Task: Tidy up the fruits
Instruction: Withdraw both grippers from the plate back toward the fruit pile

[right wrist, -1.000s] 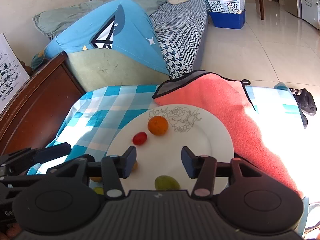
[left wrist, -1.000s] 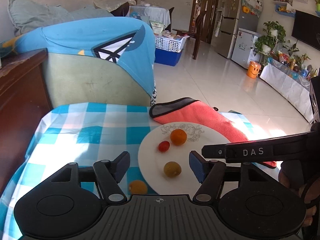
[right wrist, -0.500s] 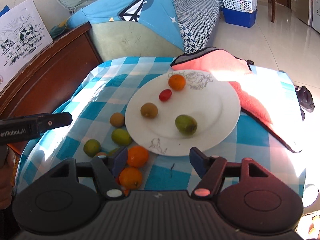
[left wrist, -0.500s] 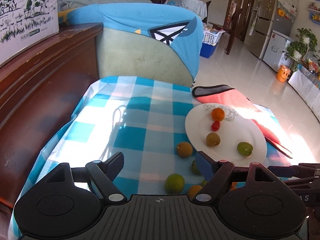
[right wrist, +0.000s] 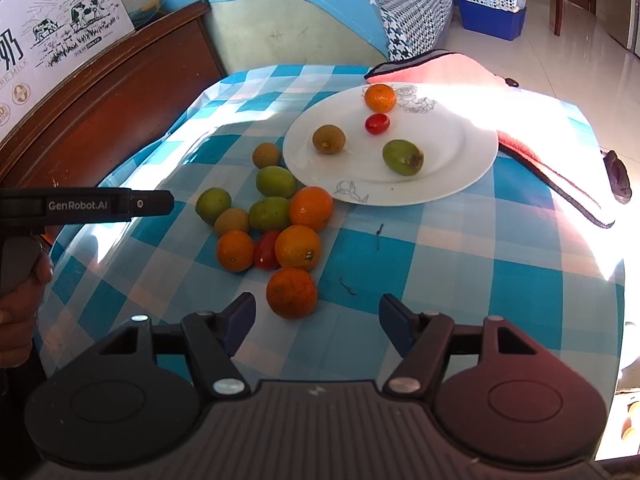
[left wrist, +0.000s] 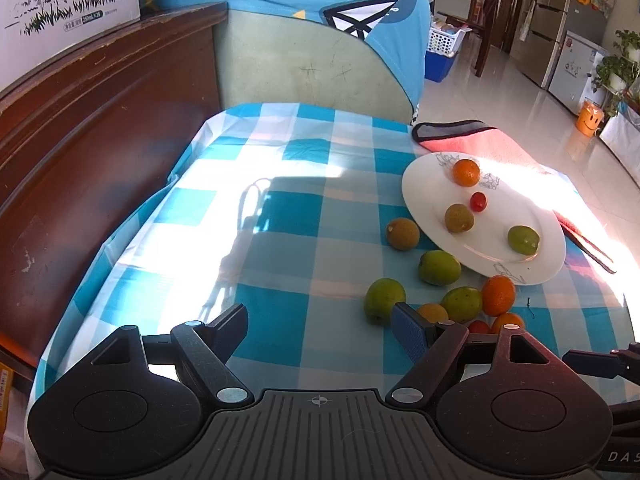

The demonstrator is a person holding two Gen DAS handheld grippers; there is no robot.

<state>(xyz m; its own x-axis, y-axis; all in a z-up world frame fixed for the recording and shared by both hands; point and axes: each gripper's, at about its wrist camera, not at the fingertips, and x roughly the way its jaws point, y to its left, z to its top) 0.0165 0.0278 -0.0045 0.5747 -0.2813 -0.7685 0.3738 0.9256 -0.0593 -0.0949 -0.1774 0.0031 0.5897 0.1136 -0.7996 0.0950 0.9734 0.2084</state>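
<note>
Fruits [right wrist: 276,224] lie heaped on the checked cloth [right wrist: 460,264] near-left of the white plate [right wrist: 460,168], which carries four already. Right gripper [right wrist: 316,320], jaws wide and empty, faces the nearest orange [right wrist: 292,292]; left gripper [left wrist: 318,330], likewise wide, holds nothing.

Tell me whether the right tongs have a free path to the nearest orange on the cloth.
Probably yes: the right tongs stand open and empty, the orange lies just ahead of the gap, slightly toward the left finger, nothing between.
</note>
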